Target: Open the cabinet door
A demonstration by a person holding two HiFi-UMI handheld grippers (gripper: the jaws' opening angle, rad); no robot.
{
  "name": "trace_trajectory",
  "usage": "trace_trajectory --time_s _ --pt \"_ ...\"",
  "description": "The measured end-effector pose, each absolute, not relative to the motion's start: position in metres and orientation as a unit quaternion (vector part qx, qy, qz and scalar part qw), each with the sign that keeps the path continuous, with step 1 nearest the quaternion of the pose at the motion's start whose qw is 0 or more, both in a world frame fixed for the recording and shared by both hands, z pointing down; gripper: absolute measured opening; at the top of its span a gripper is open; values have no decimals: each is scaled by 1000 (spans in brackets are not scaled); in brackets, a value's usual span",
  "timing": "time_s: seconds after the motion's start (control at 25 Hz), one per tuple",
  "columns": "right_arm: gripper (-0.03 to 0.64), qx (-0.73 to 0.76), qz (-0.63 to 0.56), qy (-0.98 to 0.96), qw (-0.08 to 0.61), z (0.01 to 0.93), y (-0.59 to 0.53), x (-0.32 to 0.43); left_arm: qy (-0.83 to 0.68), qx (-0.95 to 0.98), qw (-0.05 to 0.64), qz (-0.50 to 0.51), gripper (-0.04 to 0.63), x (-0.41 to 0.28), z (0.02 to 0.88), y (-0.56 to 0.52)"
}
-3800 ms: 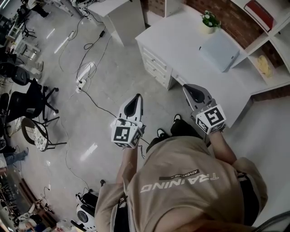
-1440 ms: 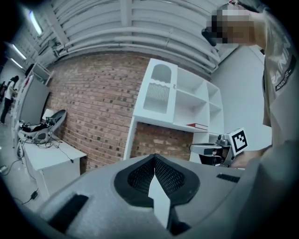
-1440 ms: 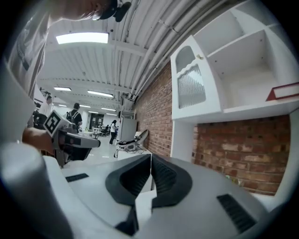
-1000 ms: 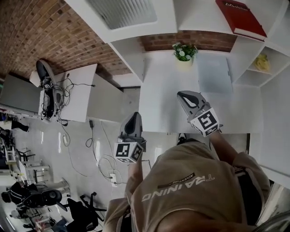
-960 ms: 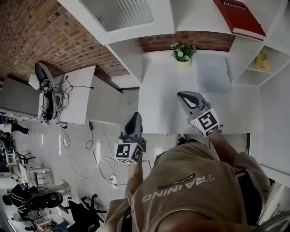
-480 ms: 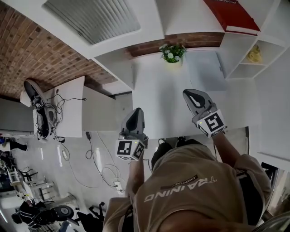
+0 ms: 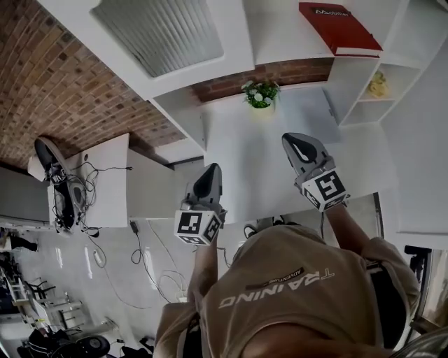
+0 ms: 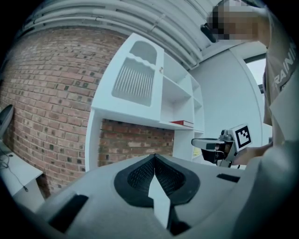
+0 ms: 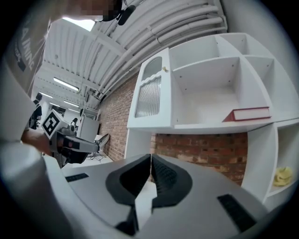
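Note:
The cabinet door [image 7: 159,31] is white with a ribbed glass panel and stands closed at the upper left of a white shelf unit. It also shows in the left gripper view as the door [image 8: 134,80], with a small knob [image 8: 162,70] on its right edge. In the right gripper view the door [image 9: 149,95] and its knob [image 9: 164,69] are up and to the left. My left gripper [image 7: 213,169] [image 8: 154,157] is shut and empty, held level over the white desk's [image 7: 245,175] left edge. My right gripper [image 7: 289,138] [image 9: 151,157] is shut and empty, level over the desk, well short of the door.
A red book [image 7: 340,18] lies on an open shelf right of the door. A potted plant [image 7: 260,94] and a pale flat thing [image 7: 308,112] sit at the back of the desk. A yellow item [image 7: 378,84] occupies a right cubby. Brick wall and a cabled side table [image 7: 91,178] lie left.
The head view has swung from the floor up to the shelf unit, so the door shows larger. Both grippers rose a little and moved toward the shelves, still shut.

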State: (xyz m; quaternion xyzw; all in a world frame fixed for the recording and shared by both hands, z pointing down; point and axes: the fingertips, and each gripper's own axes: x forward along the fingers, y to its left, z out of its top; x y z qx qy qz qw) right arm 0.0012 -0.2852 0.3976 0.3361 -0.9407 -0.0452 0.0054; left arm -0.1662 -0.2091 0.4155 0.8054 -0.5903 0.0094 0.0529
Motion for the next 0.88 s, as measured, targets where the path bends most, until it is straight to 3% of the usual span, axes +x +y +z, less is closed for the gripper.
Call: trace_trajectory --time_s 0.52,0.88 --pt "15 368 -135 -920 -33 290 -311 -9 -558 828 49 17 8 -161 405 -206" --pt "17 338 -97 -934 -60 259 -341 -35 -559 827 58 16 8 -170 409 -211"
